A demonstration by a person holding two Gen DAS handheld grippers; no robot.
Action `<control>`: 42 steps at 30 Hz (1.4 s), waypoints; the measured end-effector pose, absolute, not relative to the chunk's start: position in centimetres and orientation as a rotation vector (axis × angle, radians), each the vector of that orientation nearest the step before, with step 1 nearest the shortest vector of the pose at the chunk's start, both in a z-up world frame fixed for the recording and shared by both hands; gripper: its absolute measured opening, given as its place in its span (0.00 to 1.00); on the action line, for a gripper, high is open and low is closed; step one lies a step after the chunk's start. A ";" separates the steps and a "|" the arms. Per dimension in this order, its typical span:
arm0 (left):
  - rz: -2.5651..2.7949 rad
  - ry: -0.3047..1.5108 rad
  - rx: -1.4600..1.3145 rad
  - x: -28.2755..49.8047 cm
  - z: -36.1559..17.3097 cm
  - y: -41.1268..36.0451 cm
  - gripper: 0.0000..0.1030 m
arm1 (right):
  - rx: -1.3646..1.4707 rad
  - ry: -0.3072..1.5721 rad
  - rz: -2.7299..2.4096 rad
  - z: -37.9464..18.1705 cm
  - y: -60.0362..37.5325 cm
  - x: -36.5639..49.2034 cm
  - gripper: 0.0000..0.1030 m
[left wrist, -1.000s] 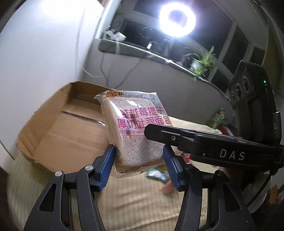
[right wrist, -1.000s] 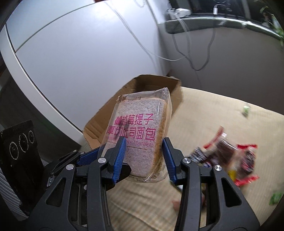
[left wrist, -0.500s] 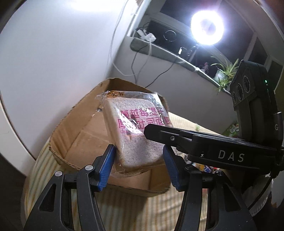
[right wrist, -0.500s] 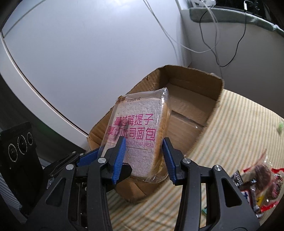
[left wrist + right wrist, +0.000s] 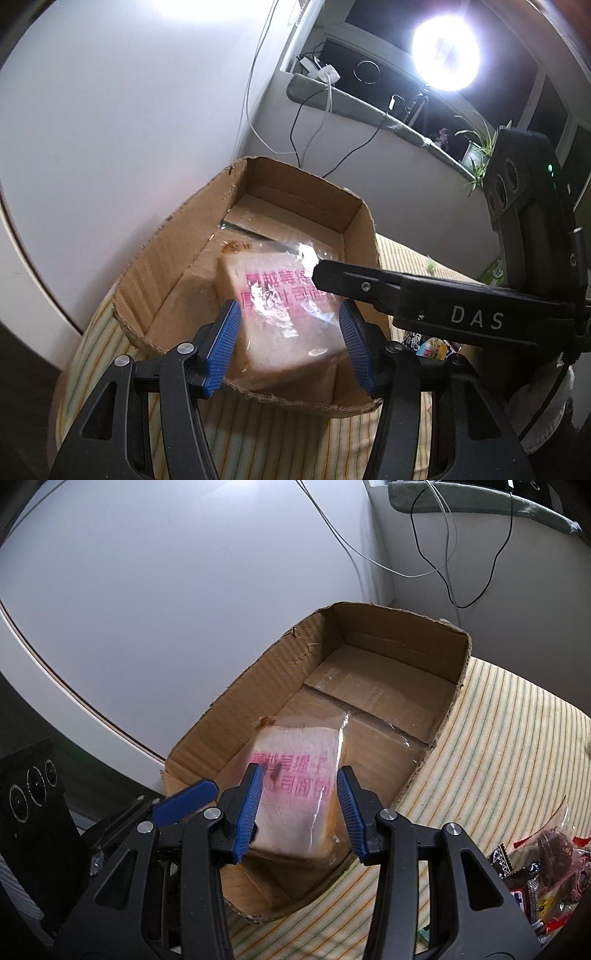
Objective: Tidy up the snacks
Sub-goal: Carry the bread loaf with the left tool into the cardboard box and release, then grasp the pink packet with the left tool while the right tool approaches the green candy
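Both our tools, left tool point(image 5: 288, 345) and right tool point(image 5: 299, 812), are clamped on the bread pack point(image 5: 284, 314) over the box point(image 5: 388, 716); uneven letting go could snag the near wall at 6 o'clock.

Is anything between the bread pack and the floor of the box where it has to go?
Nothing visible. The bread pack, gripped by both the right gripper and the left gripper, is already inside the box walls, above bare cardboard floor.

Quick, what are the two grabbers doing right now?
Left gripper: shut on the bread packet, over the cardboard box.
Right gripper: shut on the same bread packet.
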State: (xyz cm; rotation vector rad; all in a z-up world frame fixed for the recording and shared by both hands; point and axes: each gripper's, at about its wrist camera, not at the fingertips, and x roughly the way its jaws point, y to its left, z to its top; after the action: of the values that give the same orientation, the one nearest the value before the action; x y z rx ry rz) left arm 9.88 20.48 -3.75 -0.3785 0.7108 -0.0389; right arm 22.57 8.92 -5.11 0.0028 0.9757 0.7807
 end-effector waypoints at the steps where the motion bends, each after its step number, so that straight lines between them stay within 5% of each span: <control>1: -0.034 0.709 -0.379 9.8 -3.7 20.5 0.52 | -0.001 0.973 0.778 -5.1 8.8 22.5 0.43; 21: -0.082 0.667 -0.296 6.6 -2.0 15.9 0.53 | -0.005 0.839 0.680 -2.7 -0.6 18.6 0.43; 25: -0.115 0.690 -0.283 6.5 -2.3 14.1 0.53 | -0.090 0.806 0.610 -2.8 -4.2 17.3 0.63; 42: -0.295 0.762 -0.168 5.8 -4.2 5.2 0.53 | -0.181 0.868 0.412 -6.7 -17.1 13.1 0.63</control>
State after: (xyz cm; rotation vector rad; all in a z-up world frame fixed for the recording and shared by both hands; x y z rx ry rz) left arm 5.78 5.15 -4.23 -0.1676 0.7617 -0.2947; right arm 13.06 -17.11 -6.66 -0.1812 0.8682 0.4124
